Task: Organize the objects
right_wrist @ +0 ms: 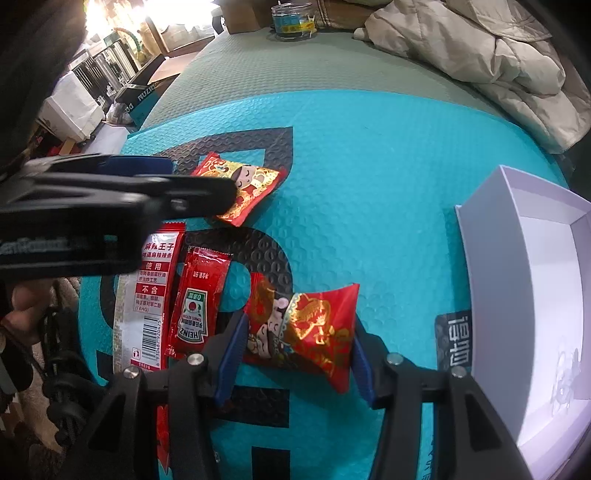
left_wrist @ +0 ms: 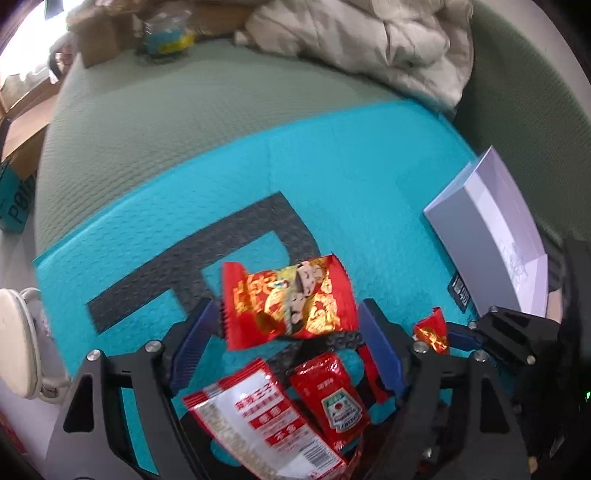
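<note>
A red and gold snack packet (left_wrist: 288,302) lies on the teal mat (left_wrist: 332,184) between the wide-apart fingers of my left gripper (left_wrist: 290,338), which is open; the pads do not press it. In the right wrist view that packet (right_wrist: 251,184) sits partly behind the left gripper (right_wrist: 184,184). My right gripper (right_wrist: 299,332) is shut on a second, matching red packet (right_wrist: 314,317), pinched by its two short ends just above the mat. The left wrist view shows this packet (left_wrist: 432,332) in the right gripper (left_wrist: 448,336). A ketchup sachet (right_wrist: 195,295) and a red and white snack bag (right_wrist: 147,295) lie side by side.
An open white box (right_wrist: 535,288) stands on the right of the mat, its grey outer wall (left_wrist: 480,229) facing the left gripper. A beige jacket (right_wrist: 480,55) and a jar (right_wrist: 291,18) lie at the far end. A person's hand (right_wrist: 22,306) is at the left.
</note>
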`<state>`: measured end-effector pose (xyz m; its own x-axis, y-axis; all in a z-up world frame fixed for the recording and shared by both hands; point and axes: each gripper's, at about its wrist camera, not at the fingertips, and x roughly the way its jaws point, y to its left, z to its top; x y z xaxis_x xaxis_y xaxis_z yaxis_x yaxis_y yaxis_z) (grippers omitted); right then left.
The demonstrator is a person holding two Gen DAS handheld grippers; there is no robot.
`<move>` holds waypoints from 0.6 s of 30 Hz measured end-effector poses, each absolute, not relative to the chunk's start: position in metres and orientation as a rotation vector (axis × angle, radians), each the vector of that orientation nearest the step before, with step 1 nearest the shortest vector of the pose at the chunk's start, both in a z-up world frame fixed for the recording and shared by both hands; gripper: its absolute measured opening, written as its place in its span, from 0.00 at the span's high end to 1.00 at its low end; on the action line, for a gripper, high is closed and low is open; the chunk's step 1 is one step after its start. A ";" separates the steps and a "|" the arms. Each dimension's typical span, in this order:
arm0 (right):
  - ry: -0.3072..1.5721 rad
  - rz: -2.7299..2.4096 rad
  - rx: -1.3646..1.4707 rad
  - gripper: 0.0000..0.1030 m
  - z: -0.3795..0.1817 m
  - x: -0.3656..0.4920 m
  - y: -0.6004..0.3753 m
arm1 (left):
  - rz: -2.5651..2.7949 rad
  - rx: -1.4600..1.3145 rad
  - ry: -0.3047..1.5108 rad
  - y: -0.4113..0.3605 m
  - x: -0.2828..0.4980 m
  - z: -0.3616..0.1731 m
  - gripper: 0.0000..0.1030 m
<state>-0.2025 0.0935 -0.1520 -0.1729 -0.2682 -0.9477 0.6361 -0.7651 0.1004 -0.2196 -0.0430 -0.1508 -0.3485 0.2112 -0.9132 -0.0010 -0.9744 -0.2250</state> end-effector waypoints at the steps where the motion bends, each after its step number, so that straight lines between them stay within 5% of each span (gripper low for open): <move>1: 0.430 -1.985 1.506 0.48 -0.152 -0.202 0.093 | 2.444 -1.728 -0.274 -0.041 -0.223 -0.154 0.24; 12: 0.439 -1.983 1.495 0.48 -0.154 -0.204 0.094 | 2.481 -1.763 -0.190 -0.028 -0.232 -0.165 0.24; 18: 0.420 -1.990 1.489 0.48 -0.154 -0.204 0.095 | 2.520 -1.768 -0.280 -0.042 -0.228 -0.162 0.71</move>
